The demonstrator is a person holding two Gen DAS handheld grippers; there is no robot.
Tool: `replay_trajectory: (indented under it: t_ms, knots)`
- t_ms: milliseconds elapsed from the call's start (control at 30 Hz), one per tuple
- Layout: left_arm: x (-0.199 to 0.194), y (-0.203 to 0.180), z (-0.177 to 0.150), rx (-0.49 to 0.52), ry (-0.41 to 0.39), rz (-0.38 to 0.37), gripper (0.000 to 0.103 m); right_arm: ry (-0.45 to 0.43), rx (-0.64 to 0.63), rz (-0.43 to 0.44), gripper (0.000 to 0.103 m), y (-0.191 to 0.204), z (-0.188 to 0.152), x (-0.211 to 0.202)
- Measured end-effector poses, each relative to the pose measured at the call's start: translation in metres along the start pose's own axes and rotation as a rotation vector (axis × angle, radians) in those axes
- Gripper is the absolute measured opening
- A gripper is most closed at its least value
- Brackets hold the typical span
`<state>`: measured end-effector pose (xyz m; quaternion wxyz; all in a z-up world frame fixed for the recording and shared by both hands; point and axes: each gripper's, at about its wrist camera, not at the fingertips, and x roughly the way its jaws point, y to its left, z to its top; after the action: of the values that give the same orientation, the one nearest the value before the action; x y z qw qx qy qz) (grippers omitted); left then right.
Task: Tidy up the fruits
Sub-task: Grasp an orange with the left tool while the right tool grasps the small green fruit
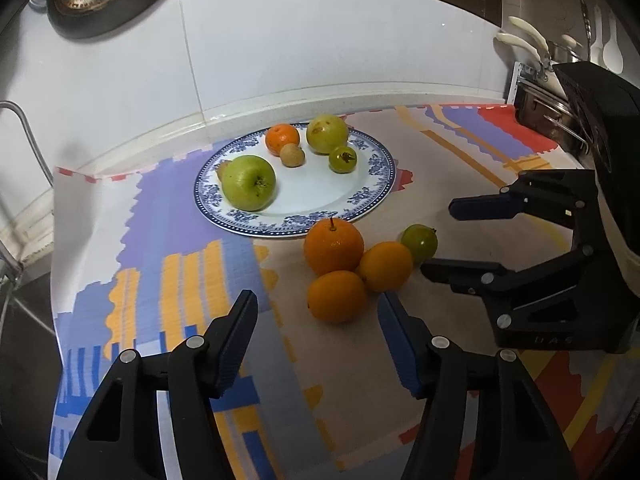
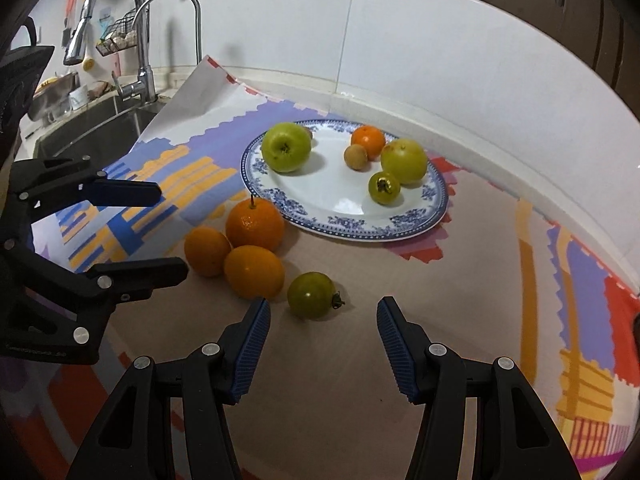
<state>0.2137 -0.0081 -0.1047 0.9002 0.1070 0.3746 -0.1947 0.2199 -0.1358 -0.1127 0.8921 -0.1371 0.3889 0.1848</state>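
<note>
Setting: a kitchen worktop point(image 1: 352, 360) backed by white wall tiles, covered with a patterned mat point(image 1: 180, 280) in purple, orange, blue and red; a sink point(image 2: 100, 124) with a tap point(image 2: 144, 40) lay off to one side.
Plate: a blue-rimmed white plate point(image 1: 320, 196) sat on the mat near the wall.
On the plate: a large green apple point(image 1: 249, 182), a small orange point(image 1: 282, 139), a small brown fruit point(image 1: 292, 155) touching that orange, a yellow-green fruit point(image 1: 327, 133) and a small green tomato point(image 1: 343, 159) just beside it.
Off the plate: three oranges clustered on the mat just in front of the plate rim, touching one another: a stemmed orange point(image 1: 333, 246), a second orange point(image 1: 384, 266) and a third orange point(image 1: 337, 297). A loose green tomato point(image 1: 419, 242) lay just beside the second one.
Left hand-held gripper: the left hand-held gripper point(image 1: 318, 332) was open with nothing between its fingers, hovering over the mat near the third orange.
Right hand-held gripper: the right hand-held gripper point(image 2: 323, 336) was open and empty, its fingers near the loose green tomato without touching it.
Relation: the two grippers faced the fruit cluster from opposite sides, each visible in the other's view.
</note>
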Motion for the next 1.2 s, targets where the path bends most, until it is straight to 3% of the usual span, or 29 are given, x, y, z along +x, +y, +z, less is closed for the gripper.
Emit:
replay_trajectory:
  t_ms: [133, 367, 600, 767, 1200]
  knots:
    - [0.008, 0.001, 0.001, -0.012, 0.023, -0.03, 0.051, 0.002, 0.001, 0.022, 0.053, -0.001, 0.002, 0.006]
    - [0.015, -0.002, 0.004, -0.011, 0.039, -0.054, 0.048, 0.002, 0.02, 0.033, 0.049, -0.005, 0.005, 0.011]
    - [0.019, -0.002, 0.005, -0.027, 0.049, -0.071, 0.036, 0.007, 0.028, 0.054, 0.041, -0.008, 0.006, 0.014]
    - [0.019, -0.003, 0.005, -0.028, 0.051, -0.067, 0.036, 0.019, 0.051, 0.085, 0.034, -0.01, 0.006, 0.017]
    - [0.005, -0.004, 0.005, -0.067, 0.025, -0.05, 0.036, -0.005, 0.113, 0.074, 0.032, -0.011, 0.001, 0.005]
